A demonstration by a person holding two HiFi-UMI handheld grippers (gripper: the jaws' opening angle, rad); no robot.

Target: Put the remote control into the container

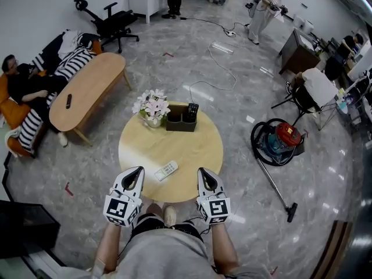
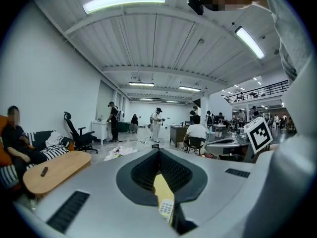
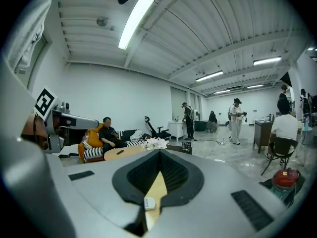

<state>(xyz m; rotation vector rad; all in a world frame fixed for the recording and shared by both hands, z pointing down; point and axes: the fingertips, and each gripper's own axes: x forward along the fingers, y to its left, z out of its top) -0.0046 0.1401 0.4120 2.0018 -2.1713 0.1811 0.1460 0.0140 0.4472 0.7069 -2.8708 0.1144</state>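
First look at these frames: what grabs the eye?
A round wooden table sits centre, a white remote control lying near its front edge, seen between the left gripper and right gripper. At its far edge stand a dark container and pale flowers. A red vacuum cleaner sits on the floor, right.

Glossy grey marble floor (image 1: 232,103), white walls (image 1: 35,10), oval wooden table (image 1: 93,86), black office chair (image 1: 113,23), ceiling strip lights (image 2: 124,0).

No readable text, brand or number shows; key markings on the remote control (image 1: 166,170) are too small.
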